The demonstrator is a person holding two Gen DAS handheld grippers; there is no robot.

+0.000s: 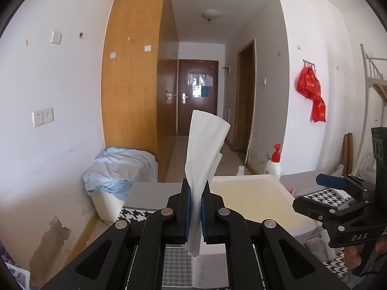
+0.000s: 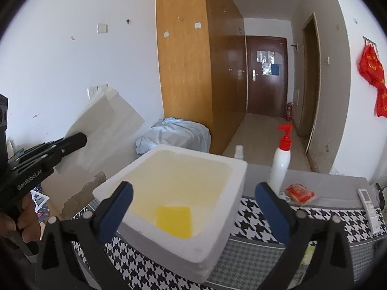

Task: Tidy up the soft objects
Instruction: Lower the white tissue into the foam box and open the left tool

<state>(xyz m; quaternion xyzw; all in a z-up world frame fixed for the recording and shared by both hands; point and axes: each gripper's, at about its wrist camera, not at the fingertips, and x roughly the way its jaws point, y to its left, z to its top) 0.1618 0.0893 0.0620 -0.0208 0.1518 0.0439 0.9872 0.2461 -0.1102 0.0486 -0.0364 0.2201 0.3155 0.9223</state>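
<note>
White tissue (image 1: 205, 154) is clamped between your left tongs (image 1: 196, 207), pinched tight at its twisted middle with the free end fanning upward above the pads. Your right tongs (image 2: 193, 207) stand wide apart with nothing between them, poised over the near rim of the foam box (image 2: 229, 193). Inside that box a yellow sponge (image 2: 173, 221) lies flat on the bottom. The box sits on the desk (image 2: 256, 220), covered in a houndstooth cloth, with a white pump bottle (image 2: 280, 164) just behind it.
</note>
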